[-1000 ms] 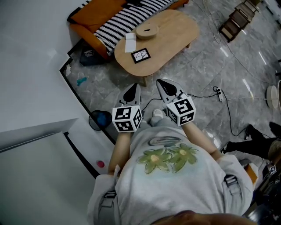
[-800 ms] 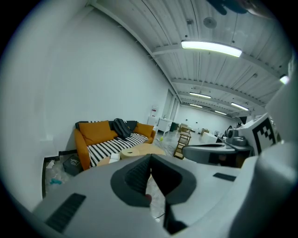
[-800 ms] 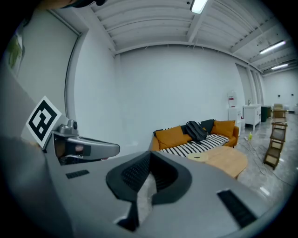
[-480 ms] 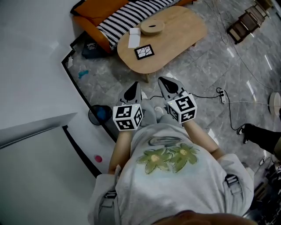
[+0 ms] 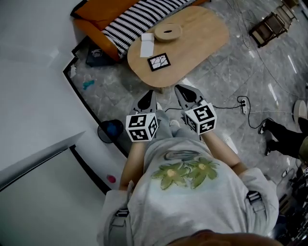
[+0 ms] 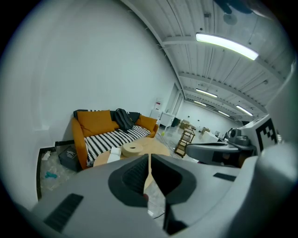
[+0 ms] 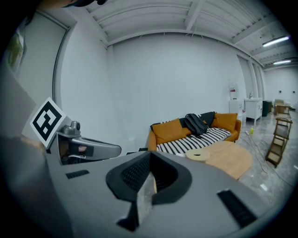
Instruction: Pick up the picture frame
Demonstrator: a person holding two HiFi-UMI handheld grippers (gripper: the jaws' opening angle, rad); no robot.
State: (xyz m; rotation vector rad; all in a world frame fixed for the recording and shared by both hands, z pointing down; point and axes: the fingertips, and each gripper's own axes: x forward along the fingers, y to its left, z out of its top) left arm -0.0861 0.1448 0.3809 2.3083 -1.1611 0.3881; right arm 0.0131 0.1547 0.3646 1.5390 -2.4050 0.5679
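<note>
Left gripper (image 5: pixel 148 94) and right gripper (image 5: pixel 183 89) have been carried forward, so that their tips are now just short of the oval wooden table (image 5: pixel 202 43). On the left gripper, the jaws are pressed together with nothing between them. The picture frame (image 5: pixel 159 62) is laid flat on the table near its closest edge, apart from both grippers. On the right gripper, the jaws are likewise closed and empty.

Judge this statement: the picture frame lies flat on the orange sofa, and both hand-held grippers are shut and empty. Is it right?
No. The head view shows the picture frame flat on the wooden table, not the orange sofa. The left hand-held gripper and right hand-held gripper are shut and empty.
</note>
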